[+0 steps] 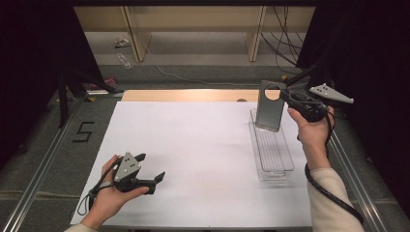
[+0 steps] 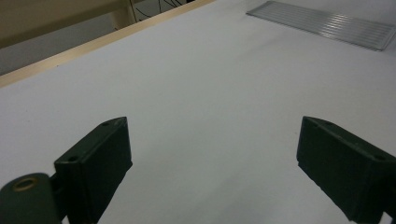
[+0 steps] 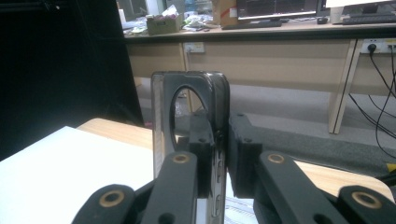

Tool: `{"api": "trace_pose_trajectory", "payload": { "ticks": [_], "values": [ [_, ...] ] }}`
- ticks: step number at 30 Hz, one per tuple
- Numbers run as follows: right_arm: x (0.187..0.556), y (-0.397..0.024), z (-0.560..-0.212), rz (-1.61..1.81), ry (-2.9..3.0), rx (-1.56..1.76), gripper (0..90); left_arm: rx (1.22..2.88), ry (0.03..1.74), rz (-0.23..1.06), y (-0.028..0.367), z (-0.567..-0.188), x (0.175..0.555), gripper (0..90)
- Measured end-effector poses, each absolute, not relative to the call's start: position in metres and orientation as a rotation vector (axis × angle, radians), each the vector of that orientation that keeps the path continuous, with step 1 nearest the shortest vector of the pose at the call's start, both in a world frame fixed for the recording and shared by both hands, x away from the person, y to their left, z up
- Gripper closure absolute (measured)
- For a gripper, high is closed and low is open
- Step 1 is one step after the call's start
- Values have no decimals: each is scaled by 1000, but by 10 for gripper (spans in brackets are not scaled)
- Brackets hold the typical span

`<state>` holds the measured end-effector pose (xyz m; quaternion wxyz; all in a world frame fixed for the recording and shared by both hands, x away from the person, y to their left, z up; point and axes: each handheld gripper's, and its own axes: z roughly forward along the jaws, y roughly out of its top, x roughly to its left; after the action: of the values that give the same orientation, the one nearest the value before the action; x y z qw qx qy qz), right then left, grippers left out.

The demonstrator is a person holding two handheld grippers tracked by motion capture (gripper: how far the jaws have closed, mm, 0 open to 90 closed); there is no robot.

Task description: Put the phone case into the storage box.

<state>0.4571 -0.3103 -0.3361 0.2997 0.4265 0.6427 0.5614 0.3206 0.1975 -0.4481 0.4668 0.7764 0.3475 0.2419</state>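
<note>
L gripper (image 1: pixel 147 166), at 7 o'clock on the white table (image 1: pixel 193 145), is idling w/ jaws spread, nothing btwn them. R gripper (image 1: pixel 285 94), at 2 o'clock, is pinching the clear container (image 1: pixel 270 112) by its top edge, keeping it upright over the ridged tray (image 1: pixel 273 150), probably for stowing it there.

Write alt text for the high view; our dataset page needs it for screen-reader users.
The right gripper holds a dark phone case upright over the far end of a clear ribbed tray on a white table. Near the front left, the left gripper rests open on the table.
</note>
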Motion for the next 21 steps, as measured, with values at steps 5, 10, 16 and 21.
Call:
{"api": "trace_pose_trajectory", "payload": {
  "ticks": [5, 10, 16, 21],
  "values": [
    [458, -310, -336, 1489, 1709, 1133, 822, 1905, 851, 593, 197, -448, 321, 99],
    [459, -310, -337, 1487, 1710, 1131, 823, 1905, 852, 594, 198, -448, 321, 100],
    [460, -310, -336, 1487, 1709, 1127, 822, 1905, 850, 595, 197, -448, 321, 101],
    [461, -310, -336, 1482, 1710, 1127, 822, 1905, 851, 594, 197, -448, 321, 101]
  ]
}}
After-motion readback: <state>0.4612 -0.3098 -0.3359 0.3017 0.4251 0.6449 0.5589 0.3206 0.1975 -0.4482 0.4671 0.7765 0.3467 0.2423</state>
